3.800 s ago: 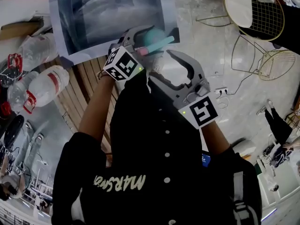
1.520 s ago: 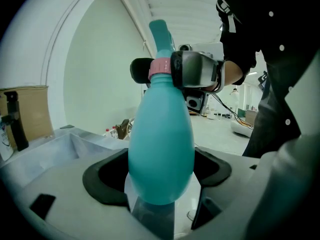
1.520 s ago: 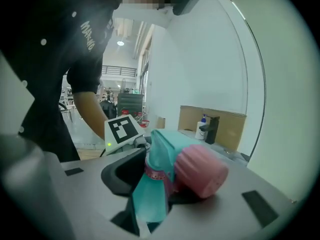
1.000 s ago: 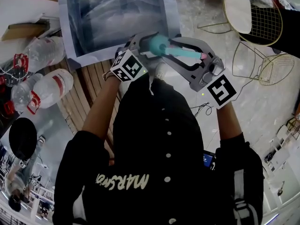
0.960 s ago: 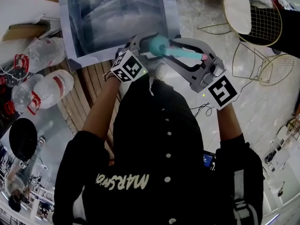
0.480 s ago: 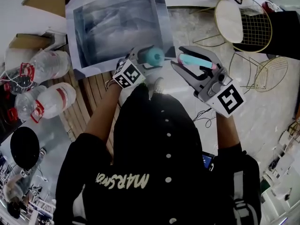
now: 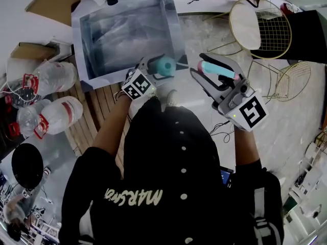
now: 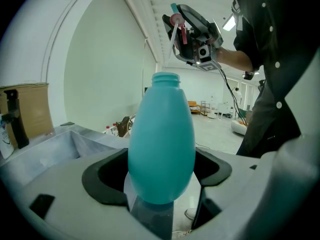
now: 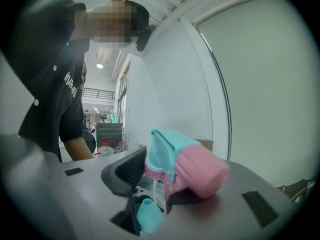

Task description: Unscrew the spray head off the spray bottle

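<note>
A teal egg-shaped bottle (image 7: 164,65) stands upright in my left gripper (image 7: 159,68), which is shut on its body. Its threaded neck (image 8: 166,78) is bare and uncapped. The pink and teal spray head (image 7: 217,69) is off the bottle, with my right gripper (image 7: 208,71) shut on it and lifted to the bottle's right. In the right gripper view the spray head (image 9: 186,168) sits crosswise between the jaws, its thin tube hanging down, and the bottle (image 9: 148,215) shows small below. In the left gripper view the right gripper (image 8: 195,31) hangs above the bottle (image 8: 161,149).
A grey plastic-lined box (image 7: 127,32) lies just beyond the grippers. Clear bottles with red caps (image 7: 48,111) lie at the left beside a wooden slatted surface (image 7: 99,108). Gold wire chairs (image 7: 265,24) stand at the right. A dark spray bottle (image 8: 14,119) stands before a cardboard box (image 8: 35,106).
A second ago the spray head lay against the bottle's top. My right gripper has since carried it away to the right and upward, leaving a gap. The left gripper has held still.
</note>
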Available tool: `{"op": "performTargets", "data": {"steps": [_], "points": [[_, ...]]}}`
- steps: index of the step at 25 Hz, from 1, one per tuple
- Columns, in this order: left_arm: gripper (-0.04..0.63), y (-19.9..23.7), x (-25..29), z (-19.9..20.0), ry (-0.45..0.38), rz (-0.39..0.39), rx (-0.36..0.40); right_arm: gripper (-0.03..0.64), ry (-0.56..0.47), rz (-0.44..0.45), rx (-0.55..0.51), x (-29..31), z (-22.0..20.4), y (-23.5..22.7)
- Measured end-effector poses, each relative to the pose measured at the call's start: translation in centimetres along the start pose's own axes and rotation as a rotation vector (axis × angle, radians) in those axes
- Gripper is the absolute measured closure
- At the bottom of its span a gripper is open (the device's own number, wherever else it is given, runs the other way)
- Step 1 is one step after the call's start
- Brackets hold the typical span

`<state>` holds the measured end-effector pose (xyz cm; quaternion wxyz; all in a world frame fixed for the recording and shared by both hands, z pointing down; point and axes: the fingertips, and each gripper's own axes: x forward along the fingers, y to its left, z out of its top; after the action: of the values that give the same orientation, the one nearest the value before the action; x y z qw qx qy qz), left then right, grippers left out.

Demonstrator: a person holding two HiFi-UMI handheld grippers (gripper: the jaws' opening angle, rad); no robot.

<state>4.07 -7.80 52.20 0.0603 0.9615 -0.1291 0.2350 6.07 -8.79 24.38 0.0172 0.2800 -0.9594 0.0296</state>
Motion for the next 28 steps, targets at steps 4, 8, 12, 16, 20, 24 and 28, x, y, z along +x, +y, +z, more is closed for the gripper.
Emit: {"op": "performTargets", "data": {"steps": [4,8,12,16,20,24,28], "points": [[0.193,0.2,0.1,0.0,-0.003,0.003,-0.020,0.453,0.010,-0.025,0.005,-0.2,-0.3,-0.7],[0.193,0.0,0.1,-0.3,0.009,-0.008,-0.020,0.453,0.016,-0.040,0.009,-0.4,-0.6,-1.1],[0.192,-0.2,0.0,-0.5,0.009,-0.005,-0.026,0.453,0.019,-0.043,0.011,-0.5,-0.8,-1.3],[0.192,0.0,-0.3,0.1,-0.018,0.005,-0.028,0.453,0.013,-0.054,0.012,-0.6,-0.6,-1.5],[0.192,0.0,-1.1,0.4,-0.035,0.011,-0.015,0.453,0.007,-0.062,0.014,-0.7,-0.5,-1.8],[0.192,0.1,-2.7,0.1,-0.034,0.031,-0.014,0.453,0.000,-0.075,0.013,-1.0,-0.4,-2.3],[0.193,-0.7,-5.8,-0.4,-0.040,0.062,-0.012,0.453,0.009,-0.086,0.003,-1.8,-1.2,-2.6]]}}
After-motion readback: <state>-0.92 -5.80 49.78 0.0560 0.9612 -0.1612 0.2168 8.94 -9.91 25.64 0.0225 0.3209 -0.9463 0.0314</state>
